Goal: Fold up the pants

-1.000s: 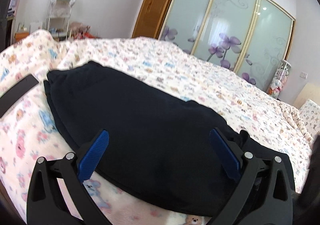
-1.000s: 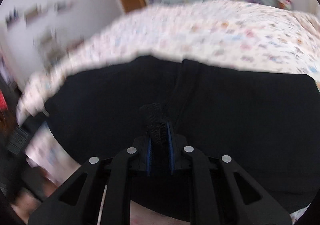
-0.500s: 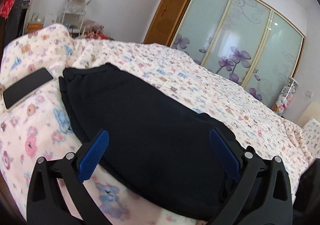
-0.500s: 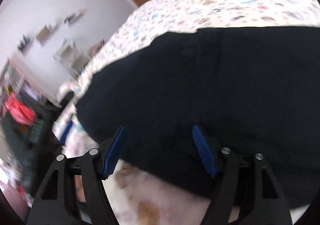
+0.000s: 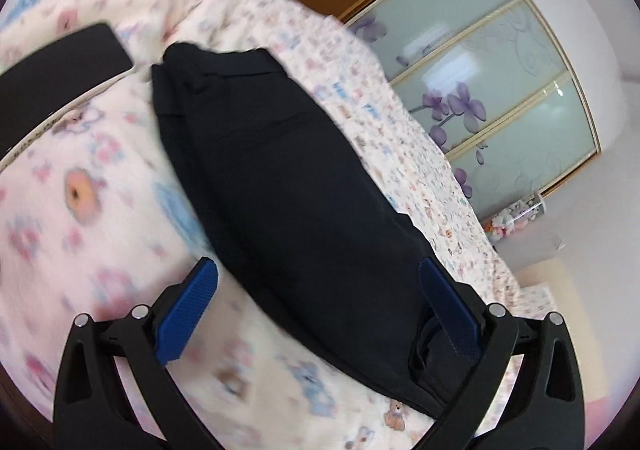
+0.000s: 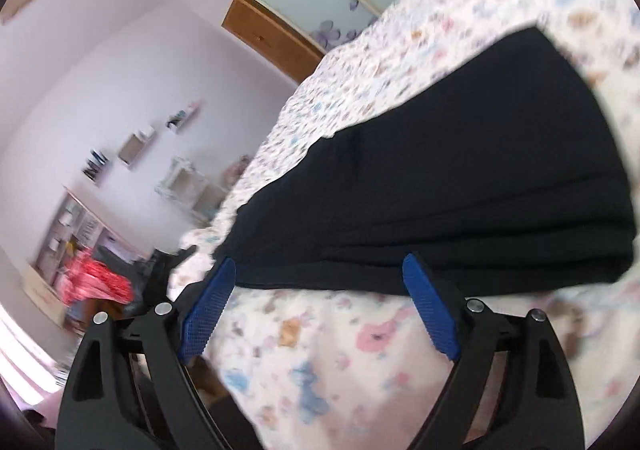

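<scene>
Bedroom walls and a sliding wardrobe (image 5: 500, 62) with frosted glass and purple flowers stand behind a wide bed (image 5: 80, 210) under a cartoon-print cover. Folded black pants (image 5: 288, 186) lie flat on that cover, a long dark bundle near its edge. Beside their far end rests a dark phone (image 5: 60, 66). At the bundle's near end the left gripper (image 5: 324, 310) hangs with blue pads spread wide, gripping nothing. By the pants' folded edge the right gripper (image 6: 320, 302) is opening its jaws, with only bedcover between them
</scene>
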Available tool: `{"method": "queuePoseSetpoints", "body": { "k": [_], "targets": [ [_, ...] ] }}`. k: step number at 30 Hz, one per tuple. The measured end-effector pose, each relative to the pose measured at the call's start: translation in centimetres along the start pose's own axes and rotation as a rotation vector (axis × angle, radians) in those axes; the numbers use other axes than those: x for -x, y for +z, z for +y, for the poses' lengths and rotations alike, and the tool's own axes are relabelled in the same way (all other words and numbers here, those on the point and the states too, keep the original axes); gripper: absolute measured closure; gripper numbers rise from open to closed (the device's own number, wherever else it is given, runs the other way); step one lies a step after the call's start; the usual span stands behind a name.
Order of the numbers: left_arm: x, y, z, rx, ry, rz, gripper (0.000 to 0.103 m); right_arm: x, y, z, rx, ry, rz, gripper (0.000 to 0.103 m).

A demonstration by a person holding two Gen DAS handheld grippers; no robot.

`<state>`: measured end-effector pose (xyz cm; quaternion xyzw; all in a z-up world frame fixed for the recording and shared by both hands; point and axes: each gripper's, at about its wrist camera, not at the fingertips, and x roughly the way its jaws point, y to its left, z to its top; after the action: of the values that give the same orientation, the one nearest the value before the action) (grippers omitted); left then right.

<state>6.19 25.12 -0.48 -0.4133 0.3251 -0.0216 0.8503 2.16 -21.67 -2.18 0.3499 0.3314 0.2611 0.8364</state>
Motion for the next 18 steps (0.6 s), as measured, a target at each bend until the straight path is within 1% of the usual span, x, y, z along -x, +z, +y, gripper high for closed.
{"method": "queuePoseSetpoints", "body": {
  "k": [2, 3, 5, 7, 10, 11, 14, 17, 18],
  "targets": [
    [-0.7, 1.3, 1.2, 0.045, -0.009, 0.059, 0.002, -0.5, -0.2, 0.7, 0.048, -0.025, 0.016, 0.015],
    [-1.5, 1.9, 1.9, 0.076, -0.027, 0.102, 0.002, -0.4, -0.3, 1.2, 0.074, -0.030, 0.023, 0.015],
    [-2.4, 2.5, 2.5, 0.112, -0.042, 0.141, 0.002, -0.6, -0.4, 1.8, 0.106, -0.033, 0.029, 0.014],
    [-2.9, 3.0, 2.4, 0.117, -0.047, 0.149, 0.002, -0.7, -0.4, 2.0, 0.122, -0.040, 0.035, 0.011],
    [-3.6, 3.9, 2.1, 0.100, -0.043, 0.155, 0.002, -1.2, -0.5, 1.9, 0.115, -0.042, 0.049, 0.011],
    [-3.9, 4.2, 2.2, 0.109, -0.041, 0.157, 0.002, -1.3, -0.5, 1.9, 0.115, -0.044, 0.054, 0.011],
    [-4.8, 5.3, 3.3, 0.167, -0.057, 0.164, 0.002, -1.2, -0.7, 2.0, 0.124, -0.048, 0.058, 0.011],
    [-5.4, 6.5, 4.1, 0.246, -0.090, 0.172, 0.002, -1.5, -0.9, 2.0, 0.128, -0.051, 0.067, 0.011],
    [-5.5, 6.8, 3.9, 0.245, -0.107, 0.176, 0.003, -1.5, -1.0, 2.1, 0.128, -0.053, 0.069, 0.011]
  ]
}}
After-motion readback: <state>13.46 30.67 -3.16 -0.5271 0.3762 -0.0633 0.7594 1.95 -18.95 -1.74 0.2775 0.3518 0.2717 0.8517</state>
